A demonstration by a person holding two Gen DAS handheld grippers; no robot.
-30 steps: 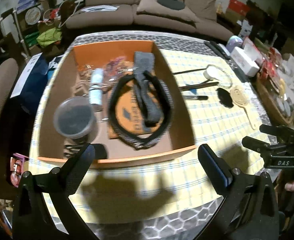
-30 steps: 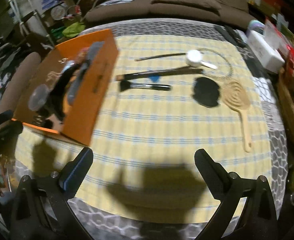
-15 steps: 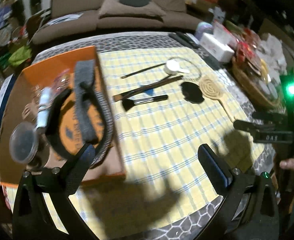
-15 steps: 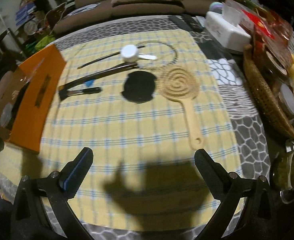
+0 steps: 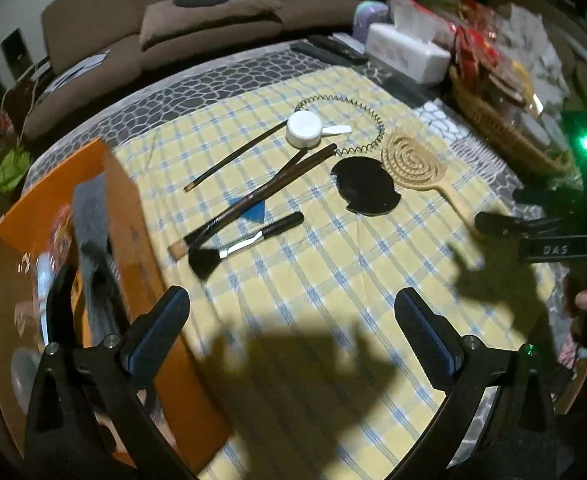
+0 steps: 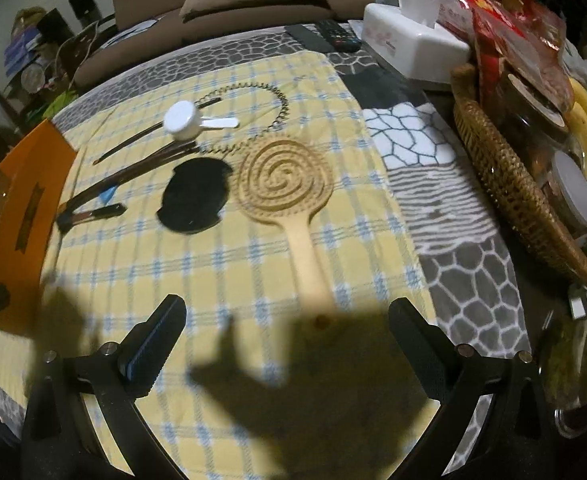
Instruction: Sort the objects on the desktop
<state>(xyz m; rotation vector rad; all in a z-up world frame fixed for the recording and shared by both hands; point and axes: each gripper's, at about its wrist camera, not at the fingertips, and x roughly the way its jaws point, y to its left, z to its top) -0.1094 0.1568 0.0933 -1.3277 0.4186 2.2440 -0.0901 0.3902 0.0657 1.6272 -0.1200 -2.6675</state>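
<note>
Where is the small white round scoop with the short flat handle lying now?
The small white round scoop lies on the yellow checked cloth, inside the black spiral wire headband, just behind the flat black disc in the right wrist view.

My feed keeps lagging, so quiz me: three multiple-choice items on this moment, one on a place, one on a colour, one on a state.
1. Where does the black round pad lie relative to the spiral hairbrush?
A. On top of it
B. Beside its head, on the side nearer the orange box
C. Inside the wicker basket

2. What colour is the small scoop?
A. White
B. Red
C. Green

3. What state is the right gripper in?
A. Shut on the hairbrush
B. Shut on nothing
C. Open, holding nothing

Answers:
1 B, the pad sits on the cloth between brush head and box.
2 A, cup and handle are both white.
3 C, its fingers stand wide apart above the cloth, with the brush handle's end lying between them.
</note>
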